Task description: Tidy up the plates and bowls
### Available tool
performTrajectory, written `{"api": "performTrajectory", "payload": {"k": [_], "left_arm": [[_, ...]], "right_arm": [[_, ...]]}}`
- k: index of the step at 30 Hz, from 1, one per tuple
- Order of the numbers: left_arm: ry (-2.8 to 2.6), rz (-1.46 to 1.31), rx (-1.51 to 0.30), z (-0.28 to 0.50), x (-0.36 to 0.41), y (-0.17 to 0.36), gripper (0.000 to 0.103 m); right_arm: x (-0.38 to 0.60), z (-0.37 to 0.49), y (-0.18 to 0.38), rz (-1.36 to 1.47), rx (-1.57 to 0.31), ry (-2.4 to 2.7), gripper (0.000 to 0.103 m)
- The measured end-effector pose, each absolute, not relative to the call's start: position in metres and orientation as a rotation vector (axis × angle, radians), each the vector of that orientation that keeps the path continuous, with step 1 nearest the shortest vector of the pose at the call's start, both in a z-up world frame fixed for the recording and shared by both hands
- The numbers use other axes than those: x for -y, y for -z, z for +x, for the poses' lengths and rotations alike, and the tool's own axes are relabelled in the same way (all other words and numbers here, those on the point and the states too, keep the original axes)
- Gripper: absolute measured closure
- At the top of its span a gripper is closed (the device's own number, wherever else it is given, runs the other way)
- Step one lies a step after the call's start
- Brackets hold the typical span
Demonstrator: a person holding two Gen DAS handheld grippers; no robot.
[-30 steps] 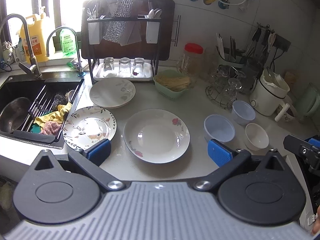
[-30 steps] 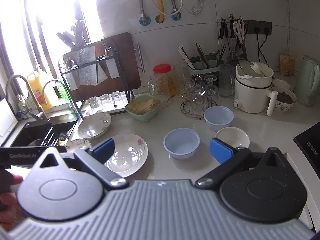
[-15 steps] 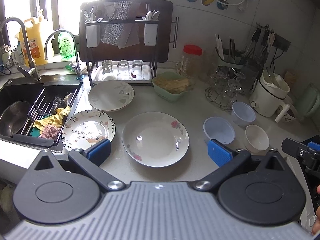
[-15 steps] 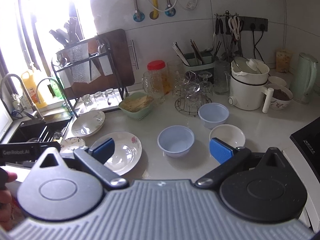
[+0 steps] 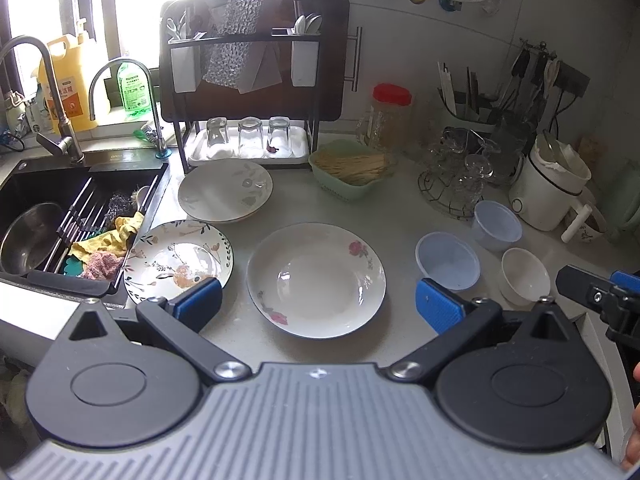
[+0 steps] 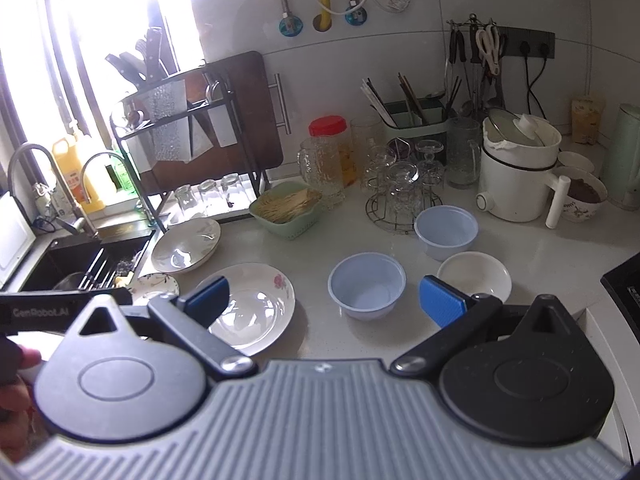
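So both my grippers, left (image 5: 318, 306) and right (image 6: 324, 300), hang agape, empty; plates (image 5: 316, 280) and bowls (image 6: 366, 286) lie unstacked, awaiting sorting.

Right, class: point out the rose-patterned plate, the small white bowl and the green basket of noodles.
rose-patterned plate (image 5: 316, 280): left wrist view, the bare centre of its well.
small white bowl (image 6: 474, 276): right wrist view, its inner bottom.
green basket (image 6: 288, 225): right wrist view, its front wall.
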State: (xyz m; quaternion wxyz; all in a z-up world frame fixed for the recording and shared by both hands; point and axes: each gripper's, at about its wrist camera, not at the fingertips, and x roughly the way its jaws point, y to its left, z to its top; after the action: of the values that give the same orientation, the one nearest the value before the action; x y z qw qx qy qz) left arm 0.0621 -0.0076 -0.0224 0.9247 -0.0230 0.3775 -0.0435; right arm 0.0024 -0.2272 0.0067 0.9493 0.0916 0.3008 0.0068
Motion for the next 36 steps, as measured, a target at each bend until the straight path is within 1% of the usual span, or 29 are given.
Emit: {"api": "performTrajectory", "payload": {"k": [18,21,25,32,36], "left_arm": [[0.038,-0.028,-0.805,0.077,0.033,0.039,0.000],[0.010,-0.046,-0.790,0.073,0.026,0.040,0.000],[-0.031,-0.066,-0.822,0.075,0.019,0.045,0.000],[-0.038,-0.015,-0.788,0.069,0.022,0.045,0.000],[-0.012,0.014,-0.778,0.082,0.013,0.045,0.000]], "right_arm": [[0.247,0.014,0.013,0.211,-0.639,-0.042,0.000],[0.251,0.014,0.014,0.214,-0.638,-0.048,0.000],[0.250,0.020,0.021,0.229,-0.659,-0.068,0.000],[0.238,0.024,0.036,0.264,-0.682,-0.099,0.000],[0.229,0.032,0.042,0.252,-0.687,-0.064,0.000]]}}
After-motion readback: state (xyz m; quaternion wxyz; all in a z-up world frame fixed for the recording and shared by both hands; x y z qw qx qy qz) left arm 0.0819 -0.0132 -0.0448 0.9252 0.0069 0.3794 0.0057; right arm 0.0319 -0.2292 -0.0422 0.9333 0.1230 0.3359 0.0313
